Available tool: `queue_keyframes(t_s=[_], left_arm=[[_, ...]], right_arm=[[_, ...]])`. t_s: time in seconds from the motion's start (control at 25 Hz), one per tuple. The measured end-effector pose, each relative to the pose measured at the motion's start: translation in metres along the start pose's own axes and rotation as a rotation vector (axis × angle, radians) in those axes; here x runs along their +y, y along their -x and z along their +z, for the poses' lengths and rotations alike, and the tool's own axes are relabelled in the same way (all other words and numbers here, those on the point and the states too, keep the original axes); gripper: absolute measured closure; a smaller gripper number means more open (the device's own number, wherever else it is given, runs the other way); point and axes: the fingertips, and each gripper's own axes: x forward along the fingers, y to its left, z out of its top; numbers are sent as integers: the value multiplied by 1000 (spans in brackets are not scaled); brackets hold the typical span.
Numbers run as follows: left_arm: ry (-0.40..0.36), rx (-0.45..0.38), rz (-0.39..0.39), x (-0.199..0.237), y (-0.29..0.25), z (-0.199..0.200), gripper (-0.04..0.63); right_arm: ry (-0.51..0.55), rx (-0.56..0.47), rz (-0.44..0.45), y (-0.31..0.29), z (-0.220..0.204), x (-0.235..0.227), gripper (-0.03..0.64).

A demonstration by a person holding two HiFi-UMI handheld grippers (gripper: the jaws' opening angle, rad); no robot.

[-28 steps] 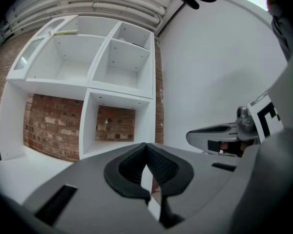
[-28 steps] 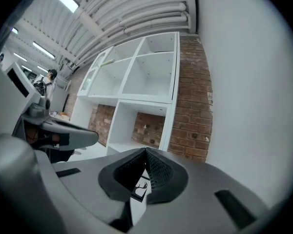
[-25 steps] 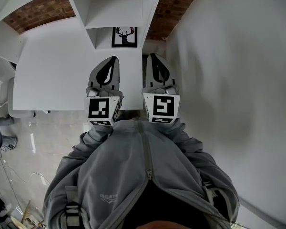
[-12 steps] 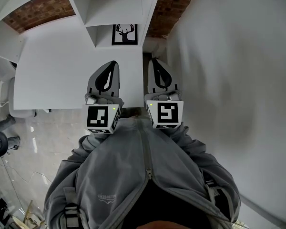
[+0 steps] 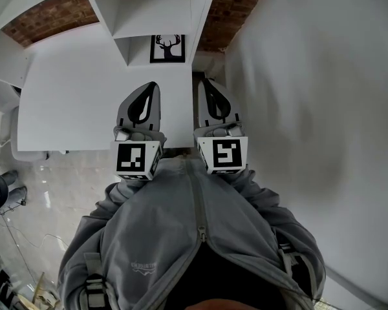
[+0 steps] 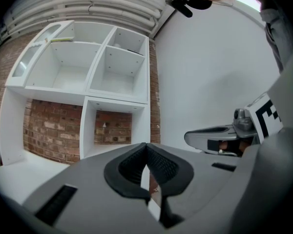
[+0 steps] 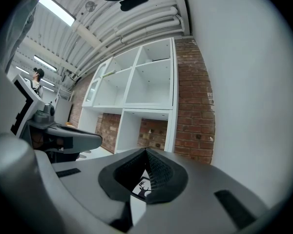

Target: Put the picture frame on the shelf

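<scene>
The picture frame (image 5: pixel 167 48) is black with a deer-head print and stands upright in the bottom compartment of the white shelf (image 5: pixel 140 13). Through the right gripper's jaws, a bit of the picture frame (image 7: pixel 142 188) shows in the right gripper view. My left gripper (image 5: pixel 154 84) and right gripper (image 5: pixel 204 81) hover side by side over the near edge of the white table (image 5: pixel 71 95), well short of the frame. Both are shut with nothing between the jaws, as the left gripper (image 6: pixel 146 145) and right gripper (image 7: pixel 146 152) also show in their own views.
The shelf has several empty white compartments (image 6: pixel 73 74) against a brick wall (image 5: pixel 45 15). A plain white wall (image 5: pixel 310 95) runs close along the right. Below the table's near edge lies a glossy floor (image 5: pixel 45 186). A person (image 7: pixel 37 78) stands far off at the left.
Both grippers have drawn back a little toward my body, away from the shelf. The picture frame has stayed in its compartment.
</scene>
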Motion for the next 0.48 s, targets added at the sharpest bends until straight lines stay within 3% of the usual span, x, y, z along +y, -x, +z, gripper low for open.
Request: queue_keyframes(t_s=[0.48], left_arm=[[2,0,-10,0,-12,1,589]], right_arm=[[4,-13,25,-12,-1,-2,591]])
